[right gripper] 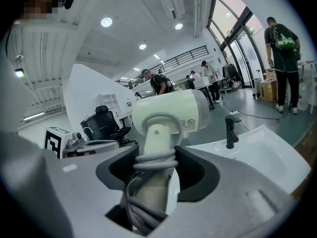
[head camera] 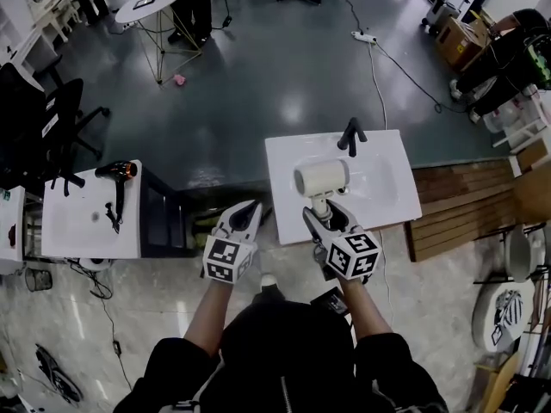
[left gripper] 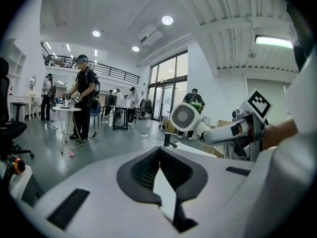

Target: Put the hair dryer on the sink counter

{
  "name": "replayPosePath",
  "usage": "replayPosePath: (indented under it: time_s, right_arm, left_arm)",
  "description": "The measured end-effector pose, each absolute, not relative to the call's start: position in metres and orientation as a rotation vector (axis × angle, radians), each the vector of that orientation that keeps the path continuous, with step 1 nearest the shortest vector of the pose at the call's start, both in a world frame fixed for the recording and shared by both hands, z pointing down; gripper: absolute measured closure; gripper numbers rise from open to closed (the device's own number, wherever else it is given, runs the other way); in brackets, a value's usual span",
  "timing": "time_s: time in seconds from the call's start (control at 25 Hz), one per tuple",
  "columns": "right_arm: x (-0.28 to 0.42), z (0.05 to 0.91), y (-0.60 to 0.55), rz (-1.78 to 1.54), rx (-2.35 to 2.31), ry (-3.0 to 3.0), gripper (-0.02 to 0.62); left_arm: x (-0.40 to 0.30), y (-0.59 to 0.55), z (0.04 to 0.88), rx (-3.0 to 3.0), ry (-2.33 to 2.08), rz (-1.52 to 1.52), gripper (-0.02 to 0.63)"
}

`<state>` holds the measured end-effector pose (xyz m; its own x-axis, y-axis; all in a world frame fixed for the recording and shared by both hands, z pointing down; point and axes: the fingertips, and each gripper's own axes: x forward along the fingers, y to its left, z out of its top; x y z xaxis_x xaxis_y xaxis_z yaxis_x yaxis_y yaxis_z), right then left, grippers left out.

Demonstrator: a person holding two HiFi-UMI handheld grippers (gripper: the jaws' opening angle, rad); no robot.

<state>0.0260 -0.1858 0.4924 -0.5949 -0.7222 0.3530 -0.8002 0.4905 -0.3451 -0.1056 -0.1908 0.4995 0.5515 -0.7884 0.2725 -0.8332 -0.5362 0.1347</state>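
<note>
The right gripper (right gripper: 155, 177) clamps the handle of a cream-white plastic hair dryer (right gripper: 171, 114), with grey cord (right gripper: 154, 158) coiled round that handle. Beyond it to the right lies a white sink worktop (right gripper: 270, 155) with a black tap (right gripper: 229, 131).

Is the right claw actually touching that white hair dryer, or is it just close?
Touching. The right gripper view shows the right gripper with its jaws clamped on both sides of the white hair dryer, at its cord-wrapped handle.

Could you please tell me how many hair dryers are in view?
2. A white hair dryer is held by its handle in the right hand-held gripper over the sink counter; a black hair dryer lies on the white table at left. Others may be hidden.
</note>
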Motion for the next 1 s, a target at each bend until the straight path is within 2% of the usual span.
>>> replayPosePath:
  time_s: [1.0]
  right_arm:
    - [0.017, 0.498, -0.216, 0.687, 1.354, -2.552, 0.370]
  left_arm:
    - [-0.102, -0.217, 0.517, 2.557, -1.305, 0.260, 0.594]
